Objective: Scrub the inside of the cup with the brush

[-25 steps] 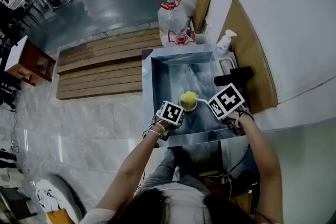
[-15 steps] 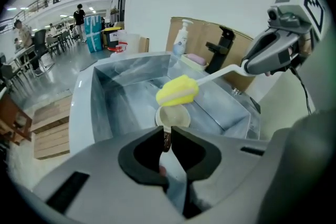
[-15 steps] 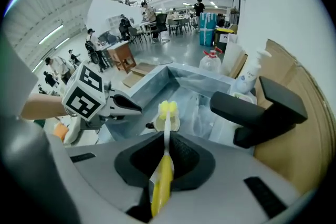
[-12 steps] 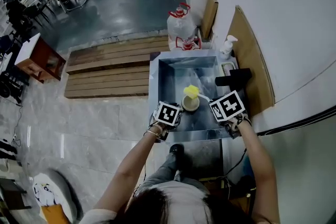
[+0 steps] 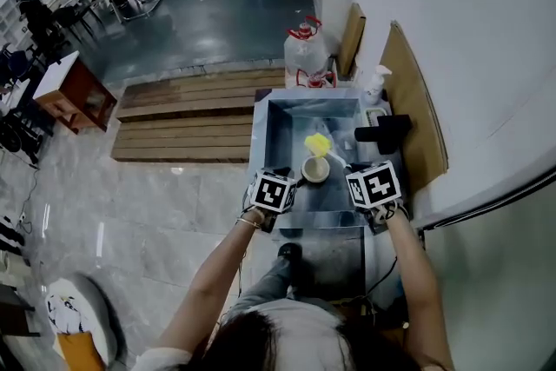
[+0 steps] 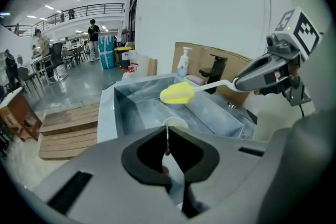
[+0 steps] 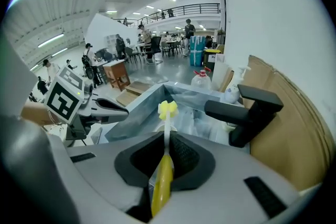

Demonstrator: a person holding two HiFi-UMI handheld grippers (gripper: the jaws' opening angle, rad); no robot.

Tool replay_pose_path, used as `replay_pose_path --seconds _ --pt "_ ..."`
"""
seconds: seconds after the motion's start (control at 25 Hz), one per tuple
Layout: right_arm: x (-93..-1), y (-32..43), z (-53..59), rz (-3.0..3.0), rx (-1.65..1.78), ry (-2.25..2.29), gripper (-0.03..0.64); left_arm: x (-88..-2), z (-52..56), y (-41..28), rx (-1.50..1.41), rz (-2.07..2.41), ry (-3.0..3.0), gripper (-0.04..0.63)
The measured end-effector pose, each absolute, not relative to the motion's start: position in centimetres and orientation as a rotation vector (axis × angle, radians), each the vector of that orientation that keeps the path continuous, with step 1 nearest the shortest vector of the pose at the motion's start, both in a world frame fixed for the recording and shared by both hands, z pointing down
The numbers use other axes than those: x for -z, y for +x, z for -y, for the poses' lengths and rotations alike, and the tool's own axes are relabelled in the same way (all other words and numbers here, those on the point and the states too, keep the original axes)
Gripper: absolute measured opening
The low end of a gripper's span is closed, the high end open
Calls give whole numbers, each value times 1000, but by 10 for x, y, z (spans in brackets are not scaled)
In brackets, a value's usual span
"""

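A pale cup (image 5: 314, 168) stands upright on the floor of the steel sink (image 5: 287, 113). My right gripper (image 5: 354, 170) is shut on the yellow handle of the brush (image 7: 164, 181). The brush's yellow sponge head (image 5: 317, 143) hangs in the air just beyond the cup's rim. My left gripper (image 5: 284, 175) sits at the sink's near edge, left of the cup and apart from it. Its jaws have just been closing and now meet with nothing between them (image 6: 168, 136). Past them shows the cup (image 6: 176, 123), with the brush head (image 6: 178, 93) above it.
A black faucet (image 5: 387, 133) stands on the sink's right rim, with a soap bottle (image 5: 375, 84) behind it and cardboard (image 5: 417, 117) against the wall. Water jugs (image 5: 306, 55) stand beyond the sink. A wooden pallet (image 5: 191, 122) lies on the floor to the left.
The brush head has come up off the cup and away from me. My left gripper has drawn back from the cup toward the sink's near edge.
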State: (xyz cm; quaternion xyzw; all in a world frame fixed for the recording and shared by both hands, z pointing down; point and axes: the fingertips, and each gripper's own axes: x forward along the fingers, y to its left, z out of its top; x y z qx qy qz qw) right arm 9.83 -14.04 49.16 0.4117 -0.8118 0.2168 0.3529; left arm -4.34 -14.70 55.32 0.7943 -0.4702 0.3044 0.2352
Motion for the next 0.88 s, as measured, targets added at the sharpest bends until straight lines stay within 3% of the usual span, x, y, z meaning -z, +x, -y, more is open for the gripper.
replay_pose_path --seconds 0.88 --pt "-441 97 100 2357 -334 1316 49 -475 101 -43 -541 1529 2268 9"
